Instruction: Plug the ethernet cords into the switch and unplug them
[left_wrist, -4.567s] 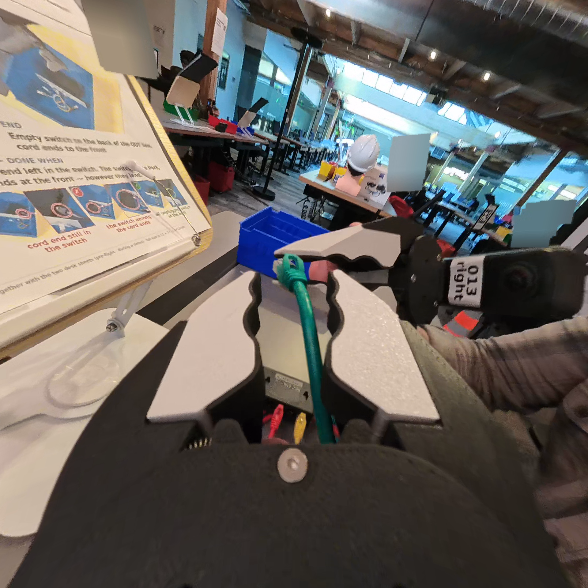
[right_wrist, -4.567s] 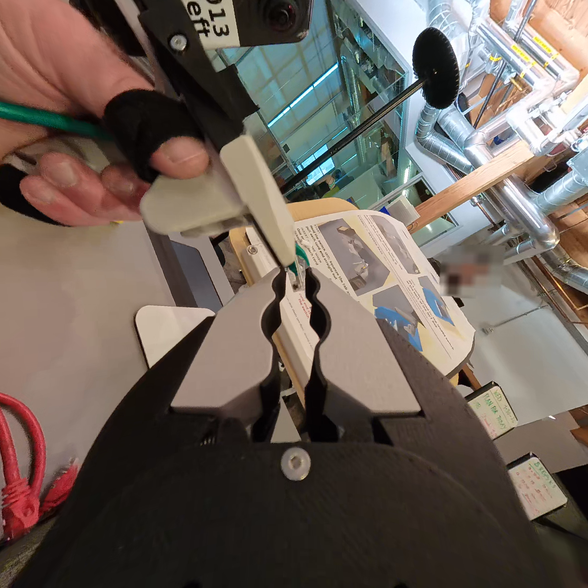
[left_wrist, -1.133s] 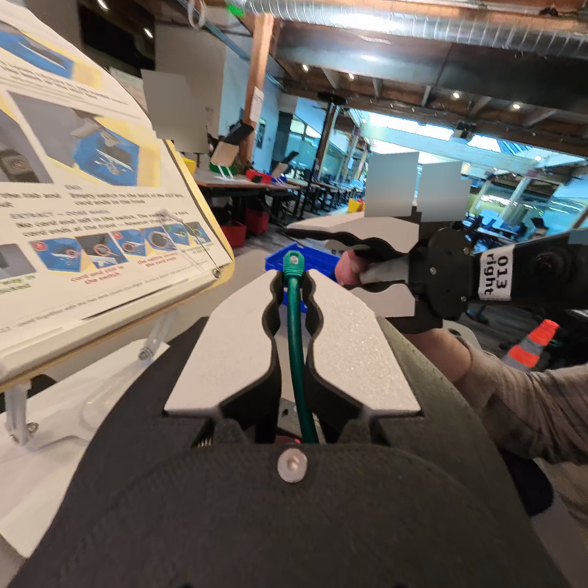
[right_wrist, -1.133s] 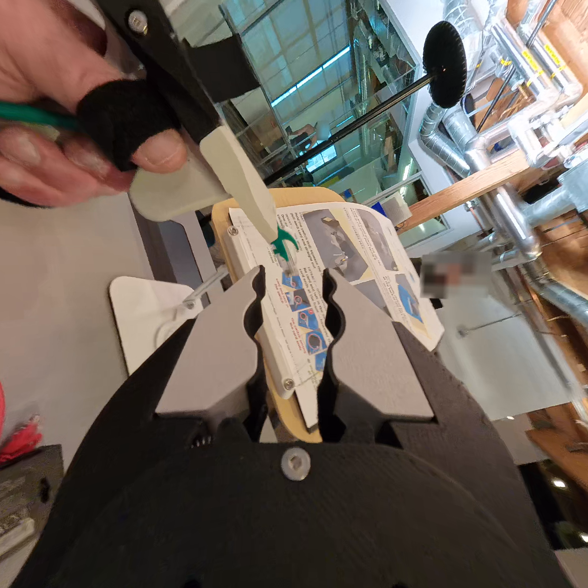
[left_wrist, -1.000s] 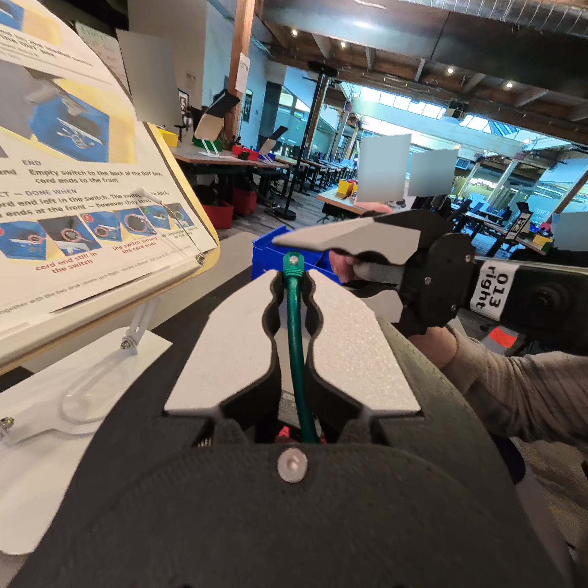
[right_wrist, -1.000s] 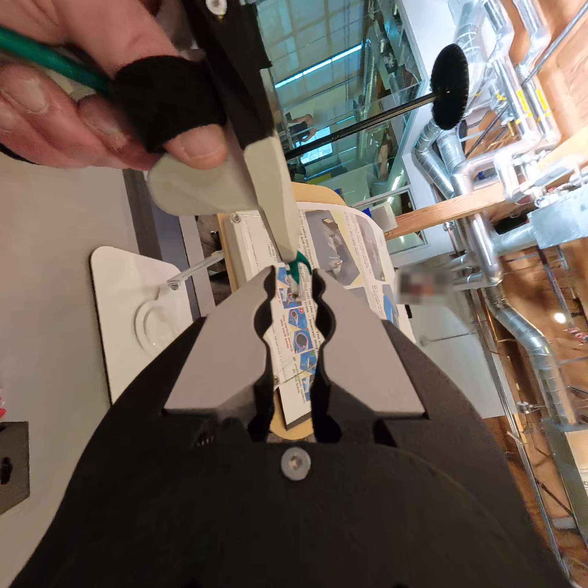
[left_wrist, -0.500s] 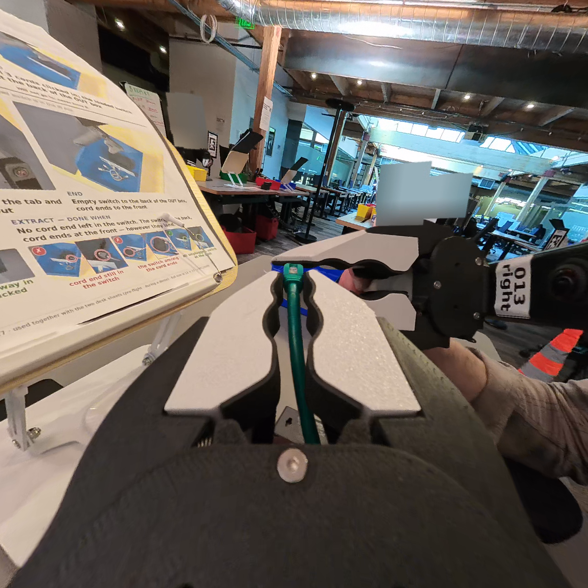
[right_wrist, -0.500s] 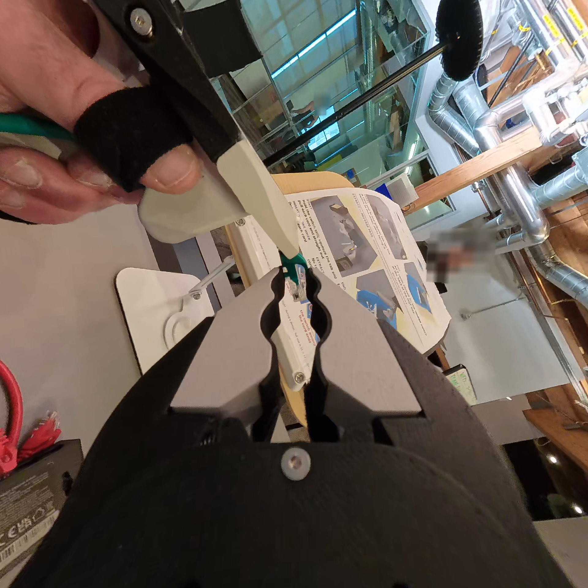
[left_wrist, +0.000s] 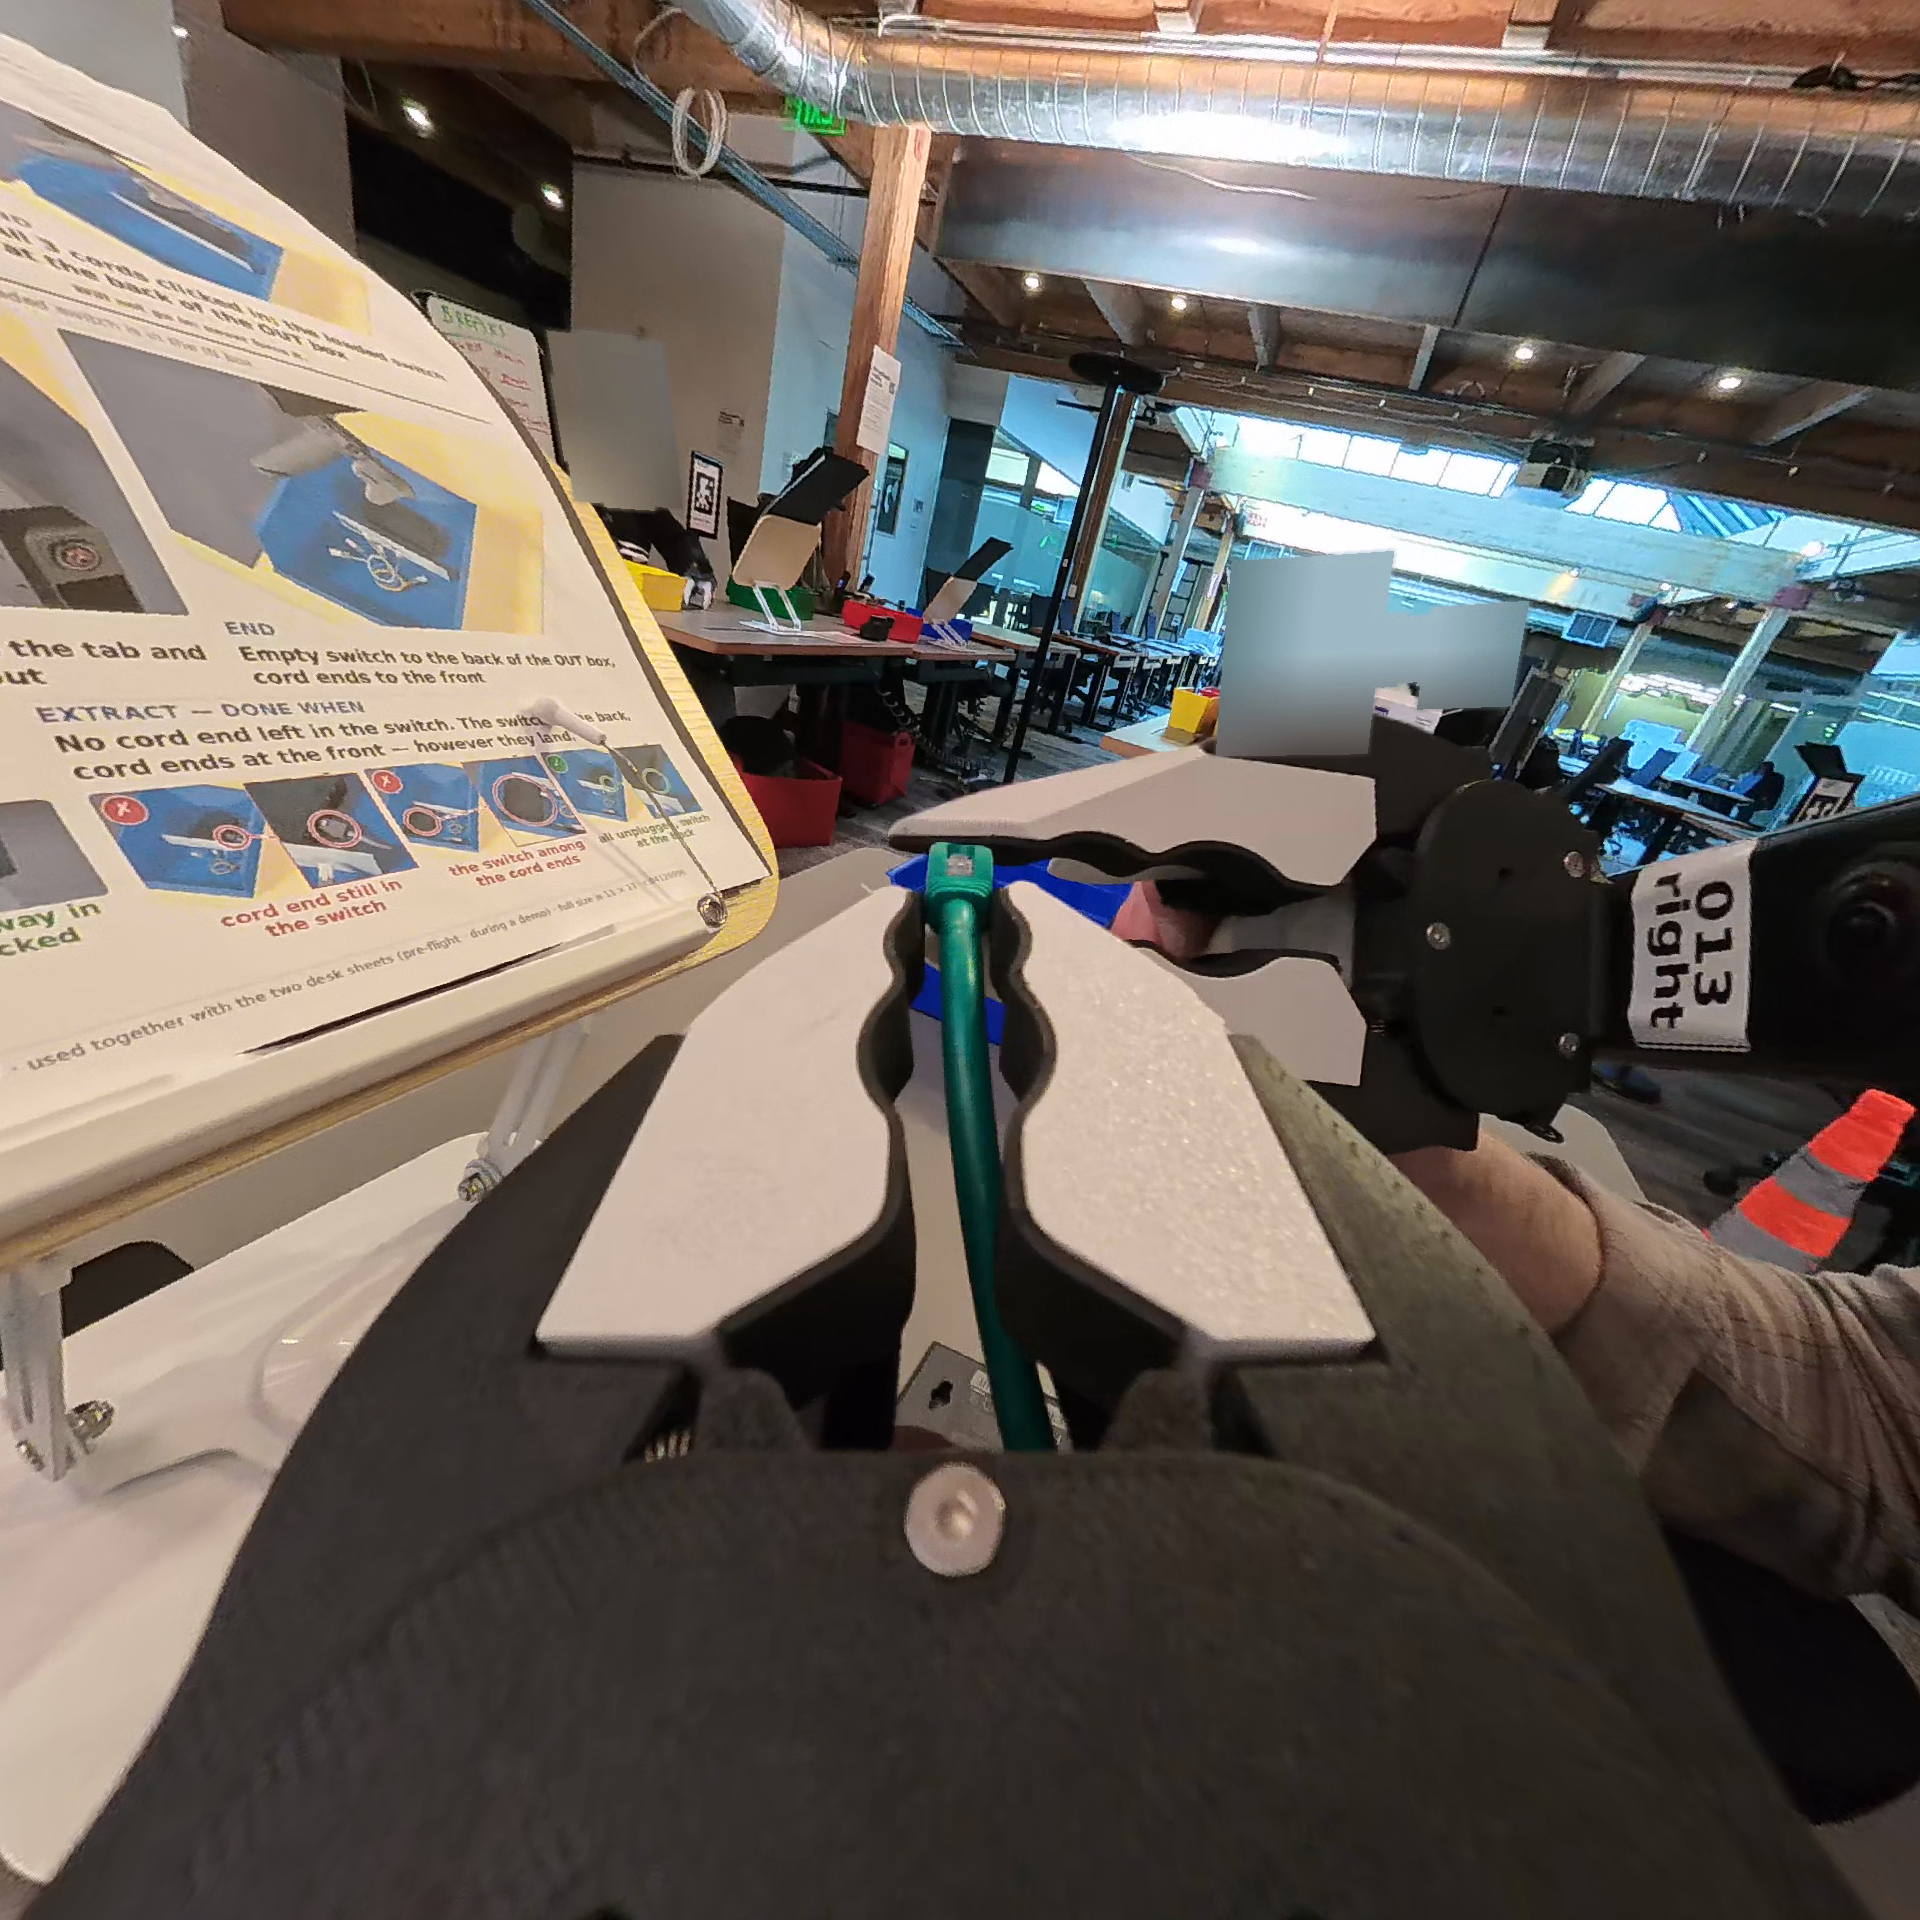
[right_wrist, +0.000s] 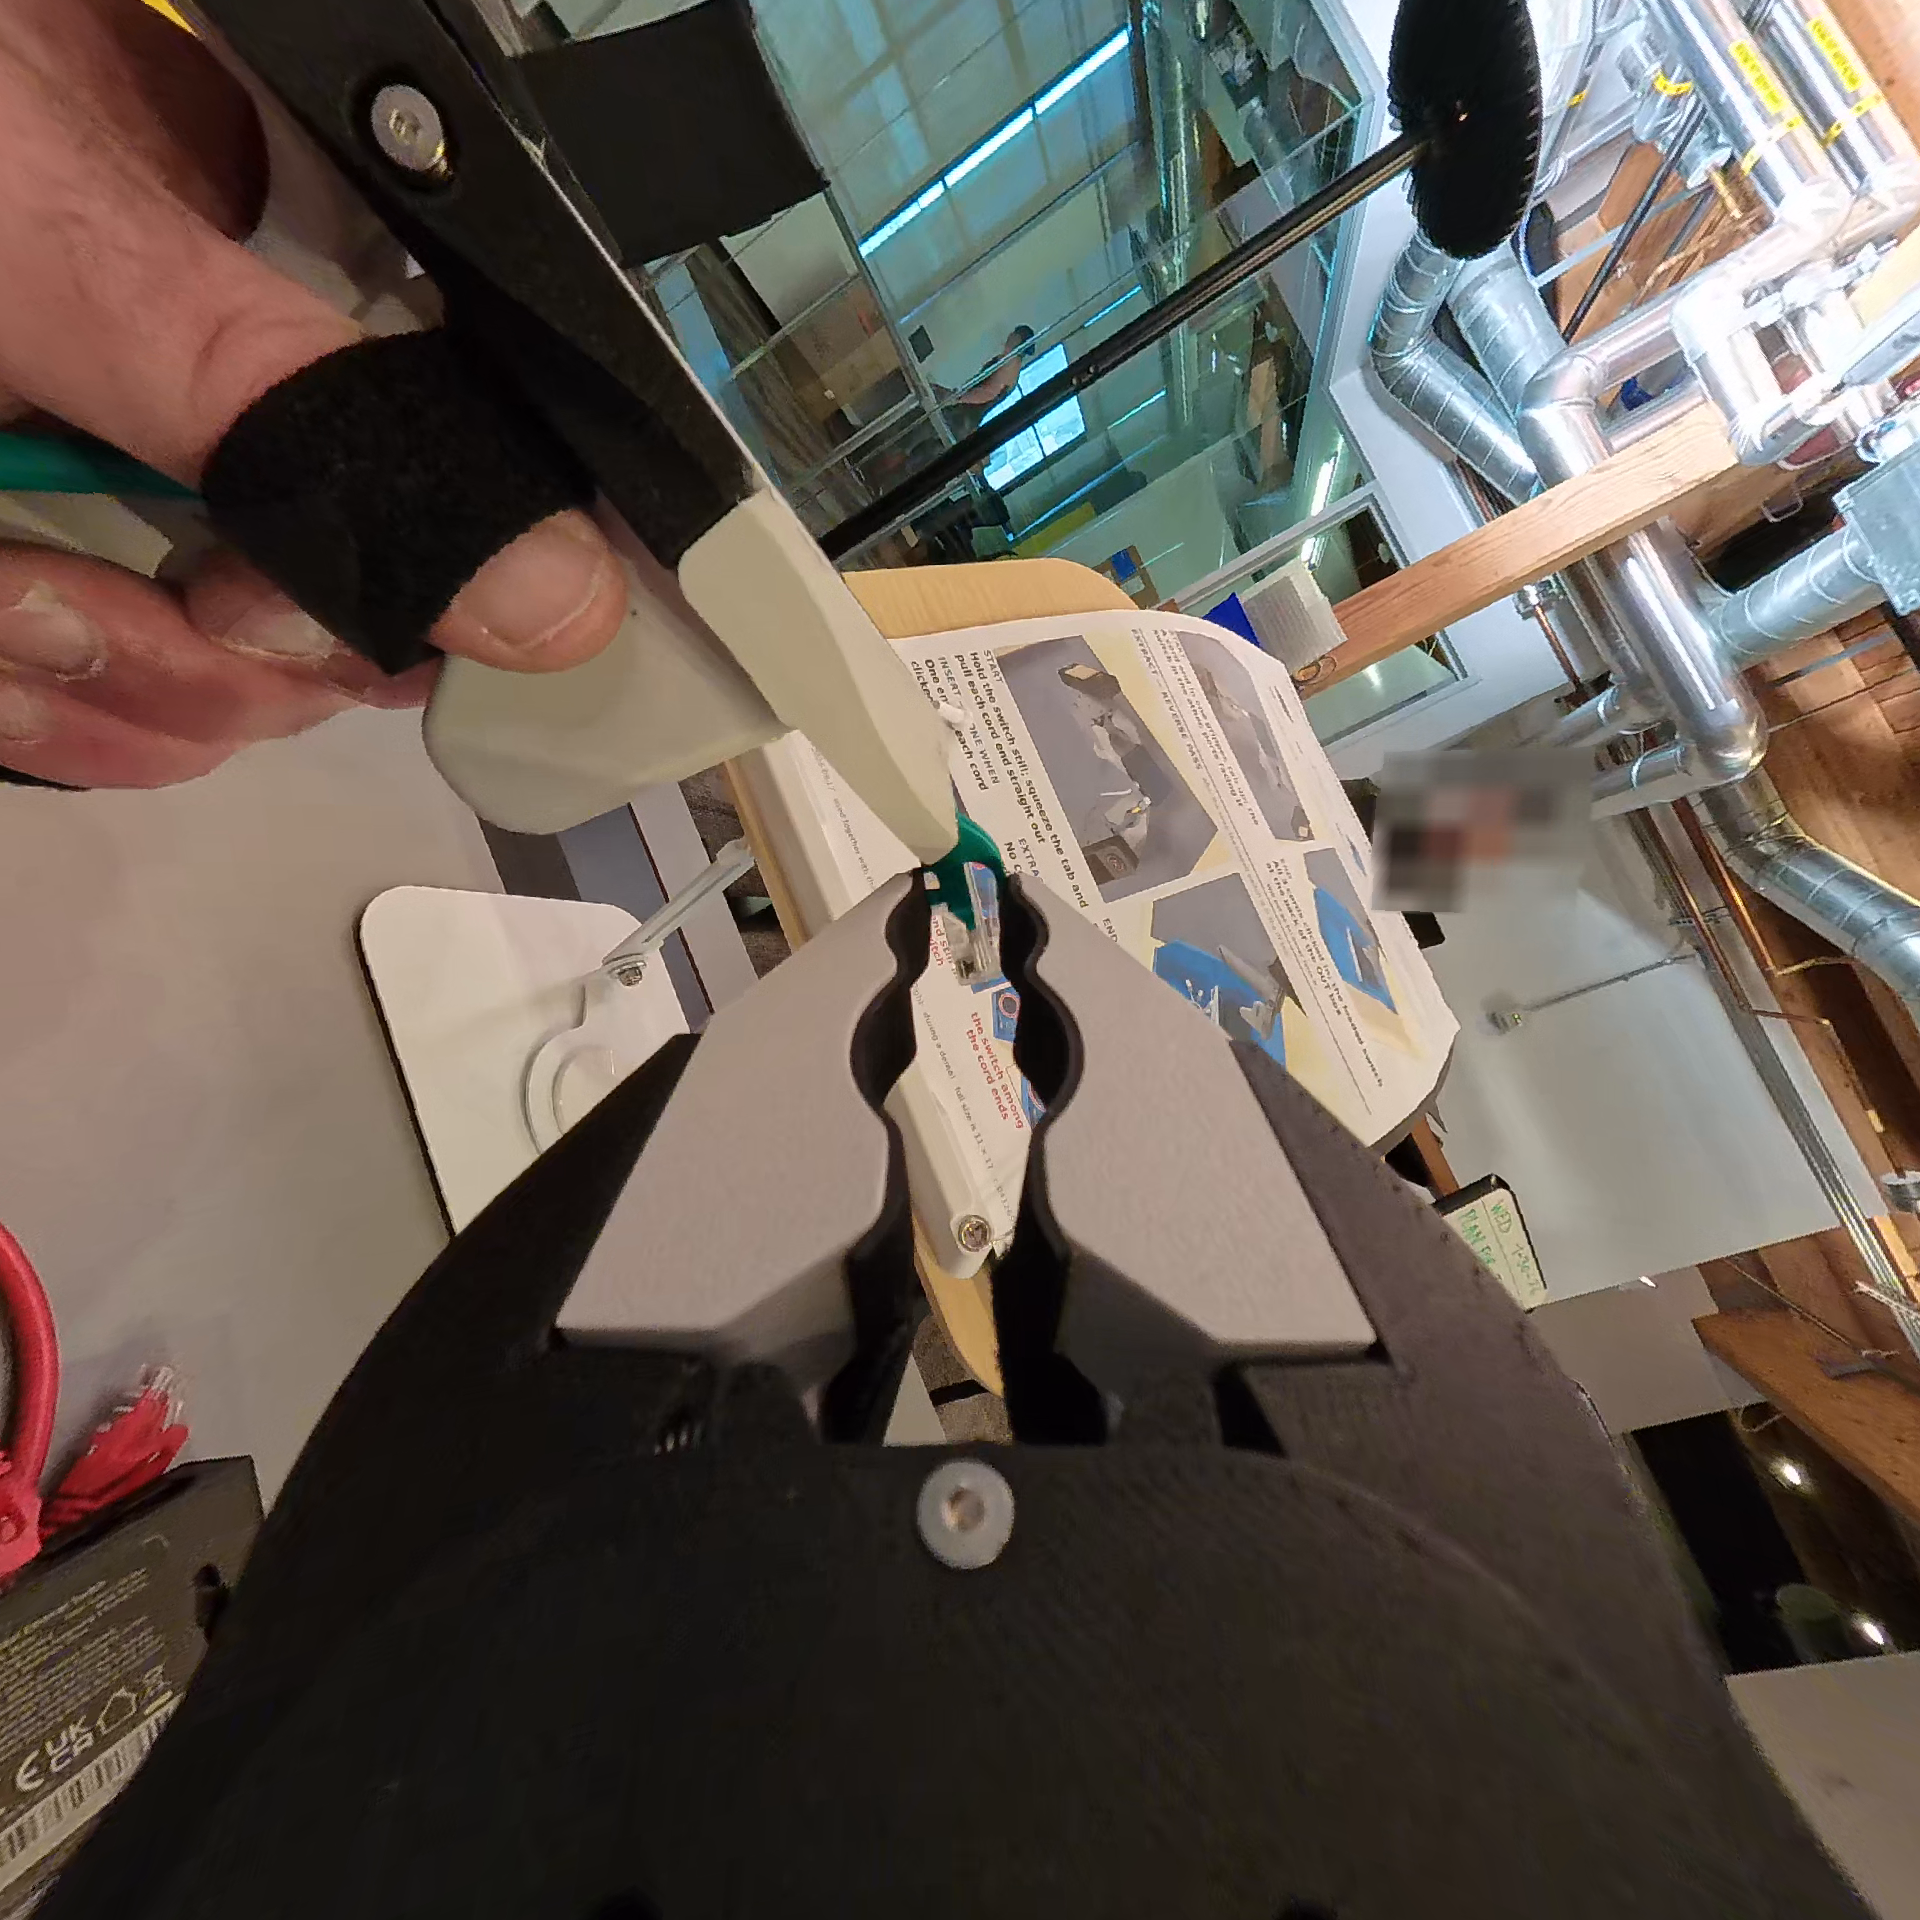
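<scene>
My left gripper (left_wrist: 956, 906) is shut on a green ethernet cord (left_wrist: 971, 1091), held up in the air. The cord's plug (left_wrist: 954, 868) sticks out past the fingertips. My right gripper (right_wrist: 964, 896) comes in from the right and is closed on that plug (right_wrist: 975, 925) from the sides. Its upper finger (left_wrist: 1143, 812) shows in the left wrist view just above the plug. The black switch (right_wrist: 94, 1662) lies on the table at the lower left, and a sliver of it (left_wrist: 961, 1390) shows between the left fingers. A red cord (right_wrist: 31, 1371) with its plug (right_wrist: 125, 1423) lies beside the switch.
A slanted instruction board (left_wrist: 312, 727) on a white base (right_wrist: 488, 997) stands close on the left, right behind the plug. A blue bin (left_wrist: 1060, 896) sits on the grey table beyond the grippers. An orange cone (left_wrist: 1829, 1174) stands on the floor at the right. My left and right fingertips are right by each other. Left tips and right tips are each some 25 centimeters from the black switch (right_wrist: 94, 1662).
The right gripper's fingers, wider apart a second ago, have closed in on the green plug. The left gripper has kept its hold on the cord, and both have tilted slightly.
</scene>
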